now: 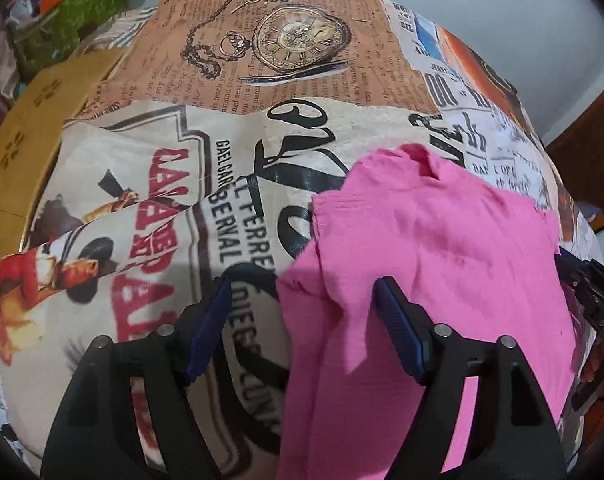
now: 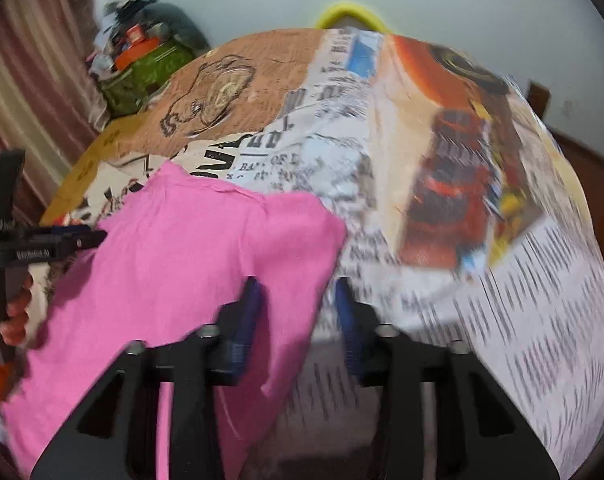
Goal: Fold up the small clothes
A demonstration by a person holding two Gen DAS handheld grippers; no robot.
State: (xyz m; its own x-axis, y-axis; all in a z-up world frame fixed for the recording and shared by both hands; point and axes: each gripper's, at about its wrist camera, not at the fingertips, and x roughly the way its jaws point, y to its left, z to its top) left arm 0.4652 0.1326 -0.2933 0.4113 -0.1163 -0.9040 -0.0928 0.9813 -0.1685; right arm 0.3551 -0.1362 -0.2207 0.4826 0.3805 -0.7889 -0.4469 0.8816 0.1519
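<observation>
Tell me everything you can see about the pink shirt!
The pink shirt is a small garment of soft, thin-looking cloth, bright pink all over with no print. It lies rumpled on the printed tablecloth, with a neck opening at its far end. The left gripper has open fingers around its near left edge. The right gripper straddles its right edge, also open.

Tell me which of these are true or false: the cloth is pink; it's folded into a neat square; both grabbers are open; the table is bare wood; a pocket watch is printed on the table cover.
1. The cloth is pink: true.
2. It is folded into a neat square: false, it lies loose and rumpled.
3. The left gripper and right gripper are open: true.
4. The table is bare wood: false, a printed cover lies over it.
5. A pocket watch is printed there: true.
</observation>
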